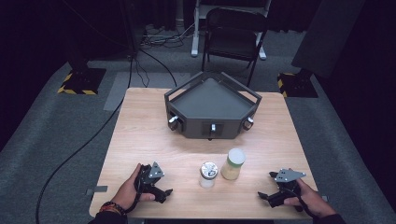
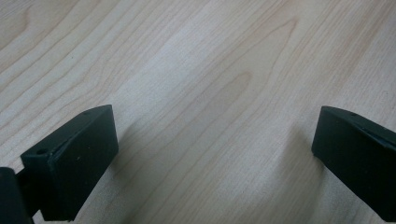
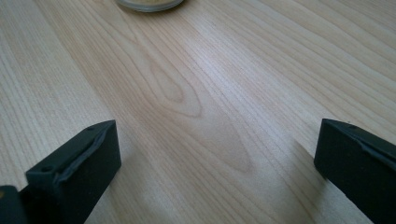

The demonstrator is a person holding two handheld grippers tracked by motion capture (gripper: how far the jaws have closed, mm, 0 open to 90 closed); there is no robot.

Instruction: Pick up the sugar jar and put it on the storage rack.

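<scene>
Pale wood-grain table (image 1: 140, 121), two cylindrical jars (image 1: 208, 174) (image 1: 233, 164), angular grey metal tray (image 1: 212, 100)

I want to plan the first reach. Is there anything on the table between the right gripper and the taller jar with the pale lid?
Nothing visible does. The right gripper rests open near the table's front edge, and only bare wood lies between it and the taller jar. The shorter jar stands on the taller jar's far side.
</scene>
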